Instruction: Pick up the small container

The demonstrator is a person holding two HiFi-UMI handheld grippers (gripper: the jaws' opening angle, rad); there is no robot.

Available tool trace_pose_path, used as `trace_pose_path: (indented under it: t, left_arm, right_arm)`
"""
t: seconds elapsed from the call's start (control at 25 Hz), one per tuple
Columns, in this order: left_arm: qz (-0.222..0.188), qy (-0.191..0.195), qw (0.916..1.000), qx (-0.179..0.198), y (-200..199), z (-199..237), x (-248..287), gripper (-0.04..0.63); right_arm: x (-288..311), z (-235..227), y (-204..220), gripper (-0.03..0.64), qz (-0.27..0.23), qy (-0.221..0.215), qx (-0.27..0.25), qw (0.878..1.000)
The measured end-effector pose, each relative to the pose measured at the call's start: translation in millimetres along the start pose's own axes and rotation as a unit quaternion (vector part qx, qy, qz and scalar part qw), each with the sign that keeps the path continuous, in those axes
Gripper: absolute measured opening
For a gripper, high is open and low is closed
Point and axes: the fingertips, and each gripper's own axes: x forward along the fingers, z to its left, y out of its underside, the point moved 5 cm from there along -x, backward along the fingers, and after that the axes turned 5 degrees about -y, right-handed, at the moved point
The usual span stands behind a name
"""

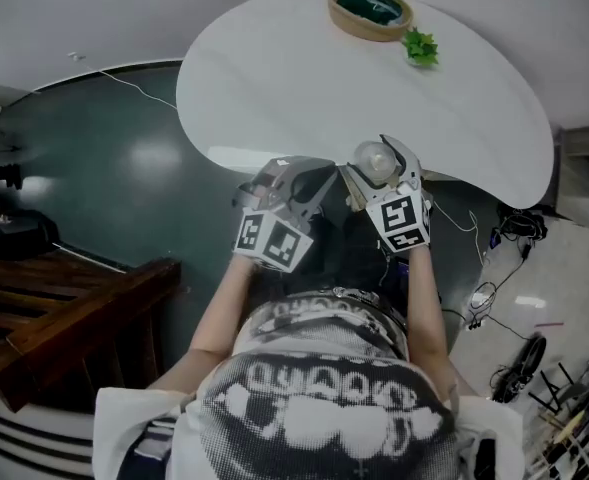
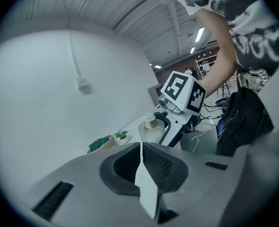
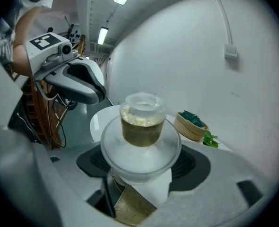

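The small container (image 1: 372, 156) is a frosted glass jar with a gold collar and a clear cap. My right gripper (image 1: 379, 170) is shut on it and holds it in the air just off the near edge of the white table (image 1: 304, 78). In the right gripper view the container (image 3: 141, 126) stands upright between the jaws, filling the middle. My left gripper (image 1: 302, 176) hangs close to the left of it, shut with nothing in it. In the left gripper view its pads (image 2: 151, 167) meet, and the container (image 2: 150, 126) shows just beyond them.
A wicker basket (image 1: 369, 13) with something green in it and a small green plant (image 1: 421, 46) sit at the table's far edge. A dark wooden bench (image 1: 64, 318) stands on the floor at the left. Cables (image 1: 494, 288) lie on the floor at the right.
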Motion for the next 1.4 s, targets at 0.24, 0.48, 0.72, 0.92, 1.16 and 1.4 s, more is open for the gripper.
trace_pose_path:
  t: [0.24, 0.48, 0.72, 0.92, 1.16, 1.4]
  left_arm:
    - [-0.013, 0.022, 0.9997, 0.003, 1.2, -6.5, 1.8, 0.014]
    - [-0.028, 0.045, 0.9986, 0.007, -7.1, -11.7, 13.7, 0.014]
    - [-0.04, 0.067, 0.9968, 0.015, -19.5, -19.0, 39.1, 0.014]
    - [-0.052, 0.08, 0.9952, 0.022, -37.5, -24.6, 60.8, 0.014]
    - [-0.065, 0.097, 0.9926, 0.032, -58.7, -35.5, 83.2, 0.014]
    - [-0.068, 0.109, 0.9911, 0.034, -69.2, -43.7, 97.9, 0.014]
  right_arm:
    - [-18.0, 13.7, 12.7, 0.337, 0.015, 0.018, 0.013, 1.0]
    - [-35.8, 10.8, 20.8, 0.337, 0.024, 0.037, 0.025, 0.999]
    - [-54.0, -2.6, 32.2, 0.337, 0.019, 0.058, 0.037, 0.997]
    - [-73.4, -17.0, 44.3, 0.337, 0.028, 0.074, 0.046, 0.996]
    - [-93.4, -32.1, 58.8, 0.337, 0.029, 0.089, 0.059, 0.994]
    - [-103.9, -44.9, 66.9, 0.337, 0.033, 0.098, 0.064, 0.993]
